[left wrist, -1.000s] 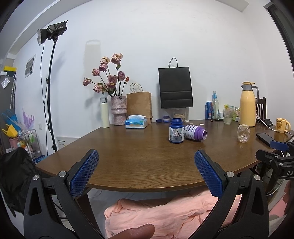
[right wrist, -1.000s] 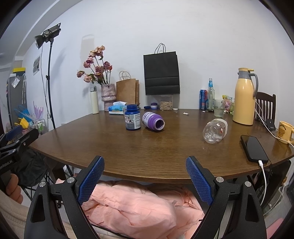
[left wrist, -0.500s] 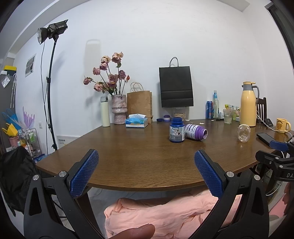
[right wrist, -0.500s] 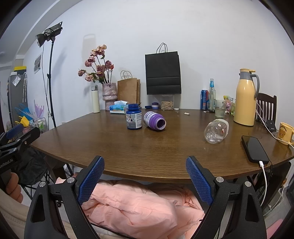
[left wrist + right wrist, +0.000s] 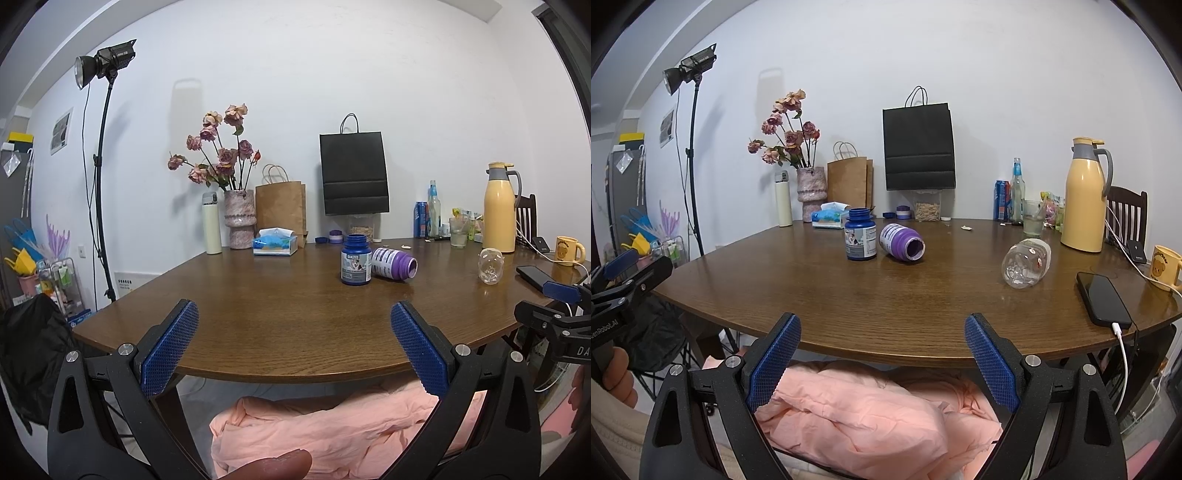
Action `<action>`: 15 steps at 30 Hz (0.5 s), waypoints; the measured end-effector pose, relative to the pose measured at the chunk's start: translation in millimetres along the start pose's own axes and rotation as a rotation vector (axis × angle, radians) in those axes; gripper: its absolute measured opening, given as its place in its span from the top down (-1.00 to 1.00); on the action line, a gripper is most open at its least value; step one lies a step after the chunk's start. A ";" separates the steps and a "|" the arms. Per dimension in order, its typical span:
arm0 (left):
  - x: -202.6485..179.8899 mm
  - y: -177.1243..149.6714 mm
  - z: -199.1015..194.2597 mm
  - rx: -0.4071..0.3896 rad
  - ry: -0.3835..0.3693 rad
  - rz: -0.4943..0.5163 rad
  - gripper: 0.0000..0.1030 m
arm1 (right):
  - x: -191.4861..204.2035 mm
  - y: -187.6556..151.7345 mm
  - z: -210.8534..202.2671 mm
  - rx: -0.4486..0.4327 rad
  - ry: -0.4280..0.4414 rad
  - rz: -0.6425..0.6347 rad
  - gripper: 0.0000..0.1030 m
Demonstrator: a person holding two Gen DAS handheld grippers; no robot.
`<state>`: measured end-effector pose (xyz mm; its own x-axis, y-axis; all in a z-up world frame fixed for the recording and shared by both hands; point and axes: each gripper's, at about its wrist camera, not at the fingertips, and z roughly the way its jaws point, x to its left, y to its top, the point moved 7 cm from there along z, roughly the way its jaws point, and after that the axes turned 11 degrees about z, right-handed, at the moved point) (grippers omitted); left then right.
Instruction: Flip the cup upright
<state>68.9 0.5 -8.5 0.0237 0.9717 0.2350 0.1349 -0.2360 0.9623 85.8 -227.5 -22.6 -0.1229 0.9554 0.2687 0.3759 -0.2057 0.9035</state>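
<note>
**Approach not yet begun: cup on its side**

We hold both grippers short of the table's [image 5: 886, 295] near edge, each with its blue pads spread wide and nothing between them. The right gripper [image 5: 882, 363] faces the cup [image 5: 1027, 267], which lies tipped over at about two o'clock, well apart from us, near a dark phone [image 5: 1102, 299]. The left gripper [image 5: 293, 349] sees it farther off at about two o'clock.

We judge this the reach phase. Next we need to bring the right gripper across, close on the cup's body and rotate it onto its base.

The cup is clear, rounded, glossy, probably slippery; the table is smooth brown wood. The pads are cross-hatched.
</note>
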 end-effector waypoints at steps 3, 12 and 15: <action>0.3 -0.8 1.0 0.009 -0.002 0.001 -1.00 | 0.5 -0.4 -0.3 0.000 0.000 0.000 -0.82; -9.8 -2.5 6.8 0.021 -0.042 0.025 -1.00 | 1.0 -2.0 -2.2 -0.002 0.004 -0.005 -0.82; -10.1 -4.2 7.4 0.022 -0.039 0.027 -1.00 | -1.4 -1.5 -0.7 0.002 0.002 -0.002 -0.82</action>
<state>75.5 -8.2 -16.0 0.0665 0.9647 0.2549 0.1556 -0.2623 0.9524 84.8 -228.7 -24.1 -0.1256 0.9553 0.2675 0.3777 -0.2033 0.9034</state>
